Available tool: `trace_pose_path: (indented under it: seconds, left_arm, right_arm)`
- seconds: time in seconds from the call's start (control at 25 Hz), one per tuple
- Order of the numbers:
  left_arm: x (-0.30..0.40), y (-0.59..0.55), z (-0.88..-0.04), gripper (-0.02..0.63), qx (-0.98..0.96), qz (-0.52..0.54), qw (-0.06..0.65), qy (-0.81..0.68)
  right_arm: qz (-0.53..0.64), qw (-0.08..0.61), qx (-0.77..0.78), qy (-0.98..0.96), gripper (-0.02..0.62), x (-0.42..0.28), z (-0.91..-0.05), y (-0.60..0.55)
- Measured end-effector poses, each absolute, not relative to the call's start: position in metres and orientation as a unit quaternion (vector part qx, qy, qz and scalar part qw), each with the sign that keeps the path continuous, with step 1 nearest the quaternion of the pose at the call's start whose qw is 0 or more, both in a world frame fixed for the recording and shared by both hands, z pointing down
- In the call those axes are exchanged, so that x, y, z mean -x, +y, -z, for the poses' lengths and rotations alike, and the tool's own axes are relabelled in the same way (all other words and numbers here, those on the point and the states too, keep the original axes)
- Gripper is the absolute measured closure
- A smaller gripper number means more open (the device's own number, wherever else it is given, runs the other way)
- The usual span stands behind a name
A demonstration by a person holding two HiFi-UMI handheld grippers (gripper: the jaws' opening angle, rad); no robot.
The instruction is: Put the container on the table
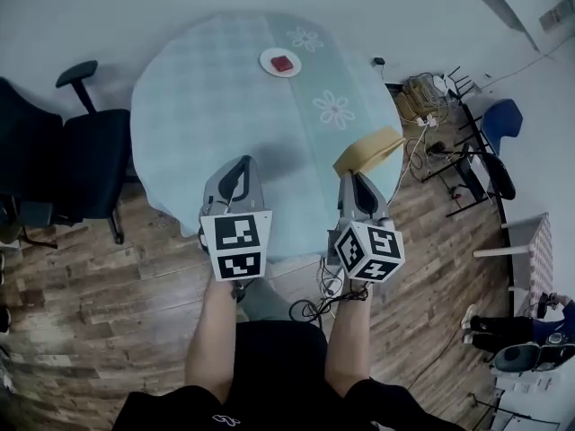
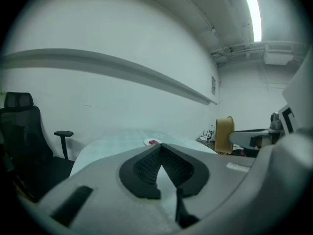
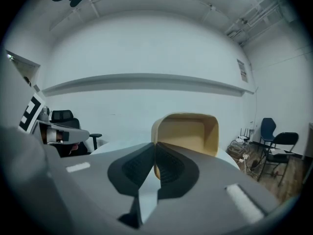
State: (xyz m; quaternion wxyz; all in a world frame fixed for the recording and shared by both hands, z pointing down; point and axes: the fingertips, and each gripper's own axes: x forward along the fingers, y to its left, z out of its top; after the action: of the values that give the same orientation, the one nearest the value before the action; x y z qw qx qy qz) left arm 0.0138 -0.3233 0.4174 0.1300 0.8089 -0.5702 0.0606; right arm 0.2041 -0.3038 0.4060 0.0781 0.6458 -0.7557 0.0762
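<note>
A tan open-topped container hangs tilted over the near right edge of the round table, which has a pale blue-green cloth. My right gripper is shut on its near rim. In the right gripper view the container rises just beyond the closed jaws, its hollow facing the camera. My left gripper hovers over the table's near edge, shut with nothing in it. The left gripper view shows the container off to the right. A white plate with a small red thing lies at the far side.
A black office chair stands left of the table. Cables and a power strip lie on the wooden floor at the right, near a blue chair. White flower prints mark the cloth.
</note>
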Motion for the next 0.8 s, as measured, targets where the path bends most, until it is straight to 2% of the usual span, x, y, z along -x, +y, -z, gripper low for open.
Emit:
trace_pose_path:
  seconds: [0.16, 0.36, 0.44, 0.68, 0.8]
  left_arm:
    - [-0.010, -0.391, -0.417, 0.604, -0.790, -0.075, 0.138, -0.593]
    - [0.033, -0.442, -0.421, 0.604, -0.764, -0.097, 0.147, -0.620]
    - [0.050, -0.462, -0.430, 0.604, -0.760, -0.103, 0.153, -0.623]
    - [0.072, -0.513, -0.459, 0.604, -0.763, -0.121, 0.182, -0.609]
    - [0.075, -0.525, -0.472, 0.604, -0.765, -0.134, 0.192, -0.599]
  right_arm:
    - [-0.089, 0.084, -0.621, -0.774, 0.575, -0.198, -0.408, -0.393]
    - [-0.122, 0.154, -0.566, -0.801, 0.575, -0.158, -0.446, -0.463]
    - [-0.131, 0.202, -0.541, -0.806, 0.574, -0.139, -0.472, -0.482]
    - [-0.157, 0.405, -0.433, -0.790, 0.574, -0.101, -0.581, -0.518]
    - [-0.127, 0.495, -0.384, -0.769, 0.574, -0.095, -0.614, -0.530]
